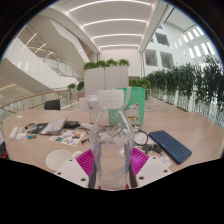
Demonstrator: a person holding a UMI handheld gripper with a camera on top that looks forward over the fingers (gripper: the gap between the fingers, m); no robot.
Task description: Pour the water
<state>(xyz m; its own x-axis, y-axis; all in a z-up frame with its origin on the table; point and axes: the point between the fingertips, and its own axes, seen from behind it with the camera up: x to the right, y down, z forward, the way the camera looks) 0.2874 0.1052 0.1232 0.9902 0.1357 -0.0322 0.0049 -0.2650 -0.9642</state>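
Note:
A clear plastic bottle (110, 150) stands upright between my fingers, its neck and cap reaching up above them toward the white box beyond. My gripper (111, 166) is shut on the bottle's body, and the magenta pads (87, 162) press against both of its sides. The bottle's lower part is hidden below the fingers. No cup or other vessel for water can be made out near it.
A wooden table (195, 140) spreads ahead, with a black keyboard (170, 146) to the right, scattered papers and small items (45, 130) to the left, and a white box (107, 103) beyond the bottle. Green planters (190, 85) line the right side of the hall.

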